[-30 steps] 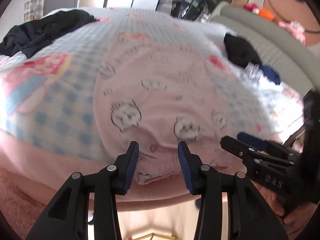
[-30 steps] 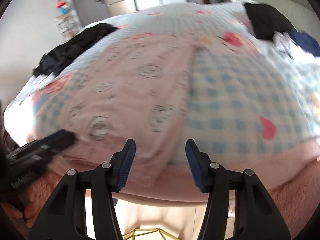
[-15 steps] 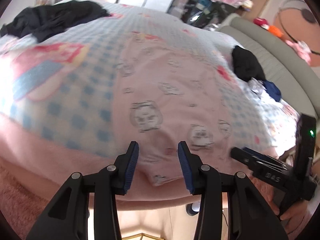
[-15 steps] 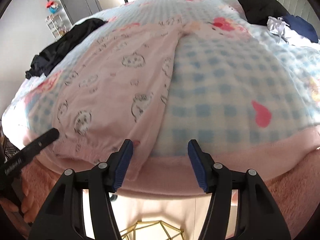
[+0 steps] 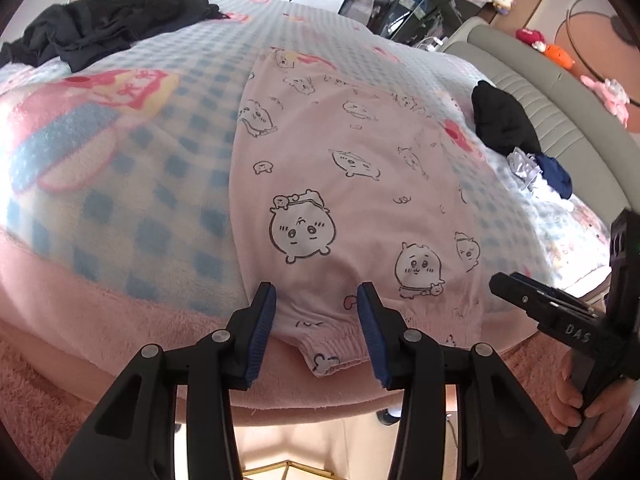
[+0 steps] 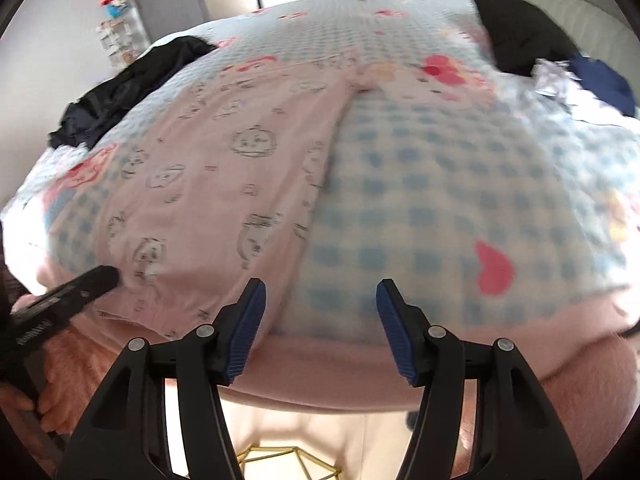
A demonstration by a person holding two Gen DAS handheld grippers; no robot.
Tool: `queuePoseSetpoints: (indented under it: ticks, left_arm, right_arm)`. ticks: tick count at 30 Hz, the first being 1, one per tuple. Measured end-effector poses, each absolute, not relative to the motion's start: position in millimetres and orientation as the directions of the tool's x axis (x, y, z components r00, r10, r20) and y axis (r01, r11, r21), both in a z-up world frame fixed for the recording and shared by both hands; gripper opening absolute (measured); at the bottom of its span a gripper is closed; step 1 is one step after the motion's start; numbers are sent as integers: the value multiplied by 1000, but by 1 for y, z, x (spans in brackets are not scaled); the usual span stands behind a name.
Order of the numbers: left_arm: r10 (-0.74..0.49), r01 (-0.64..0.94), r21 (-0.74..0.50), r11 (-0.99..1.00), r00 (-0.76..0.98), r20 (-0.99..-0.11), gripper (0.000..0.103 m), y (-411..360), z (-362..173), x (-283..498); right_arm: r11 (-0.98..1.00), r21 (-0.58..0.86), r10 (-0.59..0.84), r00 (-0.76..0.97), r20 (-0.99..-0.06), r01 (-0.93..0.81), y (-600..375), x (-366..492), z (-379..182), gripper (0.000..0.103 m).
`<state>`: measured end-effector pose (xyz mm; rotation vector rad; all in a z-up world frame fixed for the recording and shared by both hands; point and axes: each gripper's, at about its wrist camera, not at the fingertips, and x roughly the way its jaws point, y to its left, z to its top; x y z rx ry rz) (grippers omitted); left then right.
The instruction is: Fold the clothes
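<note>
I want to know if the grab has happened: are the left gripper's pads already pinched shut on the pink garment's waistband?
No, the left gripper stands open, with the pink garment lying flat, unpinched.

The pink printed garment (image 5: 344,184) is thin, matt cotton-like cloth with a ribbed, gathered hem. Beneath it the checked blanket (image 5: 160,184) looks fleecy and soft, its pink border plush. The left claw (image 5: 316,328) has matt black plastic arms, ribbed blue pads and small shiny metal rivets. The black clothes (image 5: 100,32) appear smooth, perhaps slightly glossy.
</note>
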<state>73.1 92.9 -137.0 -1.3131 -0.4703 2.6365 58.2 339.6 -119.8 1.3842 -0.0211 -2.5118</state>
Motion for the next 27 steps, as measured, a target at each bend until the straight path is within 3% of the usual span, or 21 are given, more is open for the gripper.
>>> queuePoseSetpoints:
  ticks: [5,13,18,22,27]
  left_arm:
    - [276,-17,-331,-944,-591,-758,46,93,-139,70]
    - [320,4,-397,-918,-583,-747,49,83,-145,64]
    - [323,-4,-395,-919,-585,-744,49,86,-146,64]
    - [328,-6,-400,-917,-583,-743,49,86,-146,65]
    - [332,-22,-403,-915,-609,-720,49,84,-133,70]
  right_arm:
    - [-967,39,-151,-439,-886,254,321,44,-145,59]
    - [-983,92,-157,-463,-872,159,351,46,-138,55]
    - [-965,125,-231,-527,-818,228,332,40,-117,58]
    - [-970,46,-149,-436,-887,239,315,29,-145,56]
    - [-972,73,-167,-433,-886,225,333,34,-147,56]
